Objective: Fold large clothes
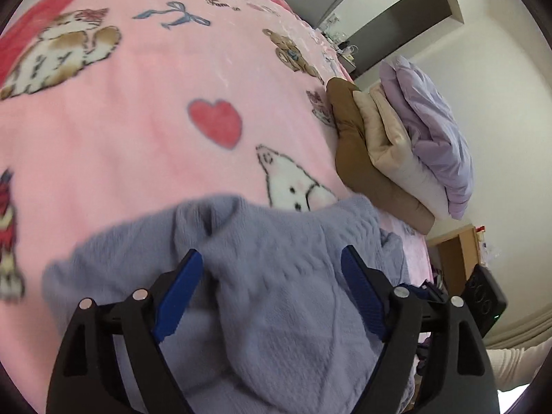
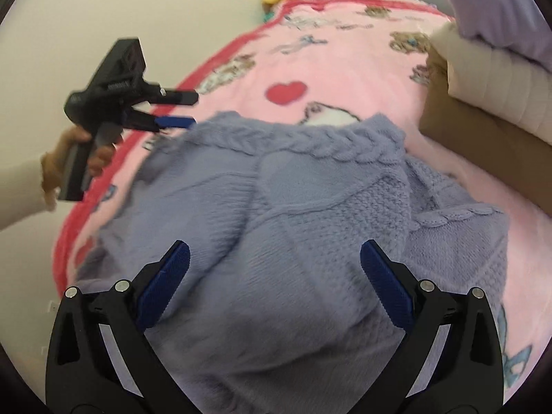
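Lavender cable-knit sweater (image 2: 293,207) lies part-folded on pink cartoon-print fleece blanket (image 1: 138,131). Left gripper (image 1: 272,276) and right gripper (image 2: 276,269) both spread wide, grasping nothing. Fold looks laid; next probably regrip an edge.

sweater (image 2: 293,214) near edge motion-blurred, blanket (image 1: 138,131) cut off by frame

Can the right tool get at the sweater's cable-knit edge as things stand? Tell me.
Probably yes. The right tool is open above the sweater, and nothing covers the cable-knit edge; the left tool hangs off to the side.
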